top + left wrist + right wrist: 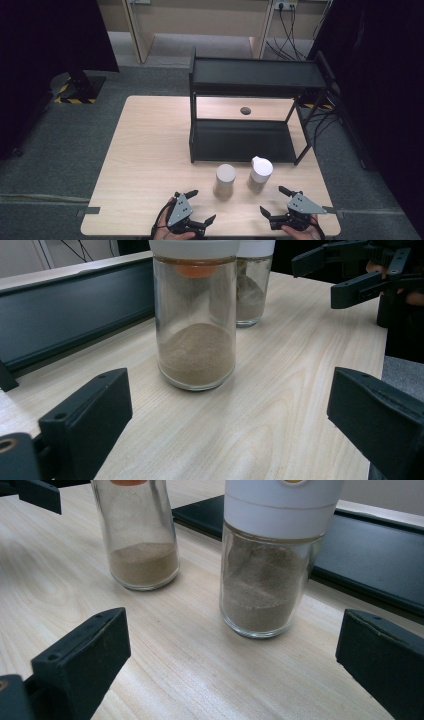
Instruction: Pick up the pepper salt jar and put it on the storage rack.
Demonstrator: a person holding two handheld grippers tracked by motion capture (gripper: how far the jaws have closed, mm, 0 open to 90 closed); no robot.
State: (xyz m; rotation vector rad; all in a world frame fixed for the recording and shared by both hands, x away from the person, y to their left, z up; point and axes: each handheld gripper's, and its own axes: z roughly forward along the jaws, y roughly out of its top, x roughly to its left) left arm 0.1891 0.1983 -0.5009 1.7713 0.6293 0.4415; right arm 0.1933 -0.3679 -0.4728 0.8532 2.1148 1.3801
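Two glass jars stand side by side near the front of the tabletop [150, 150], just ahead of a black shelf [250, 135]. The left jar [225, 181] has a flat white lid and holds a low heap of tan powder; the right jar [260, 174] has a taller white cap with a pour flap and holds a somewhat darker powder, filled a little higher. They are near each other but not touching.

The left tool [195, 206] rests close to the tabletop's front edge, jaws spread wide and empty, aimed at the left jar [196, 315]. The right tool [276, 200] is likewise released and empty, facing the right jar [272, 570].

Both jars look rigid, smooth and breakable, so a grip will likely slip if it is light and crack nothing if it is moderate. With little powder inside, they are probably light, with the weight sitting low. The straight glass wall at mid-height, below the lid, seems the best place to take hold, jaws on opposite sides. Gripping the lid alone risks it twisting or coming loose. A tall narrow jar may tip if nudged off-centre.
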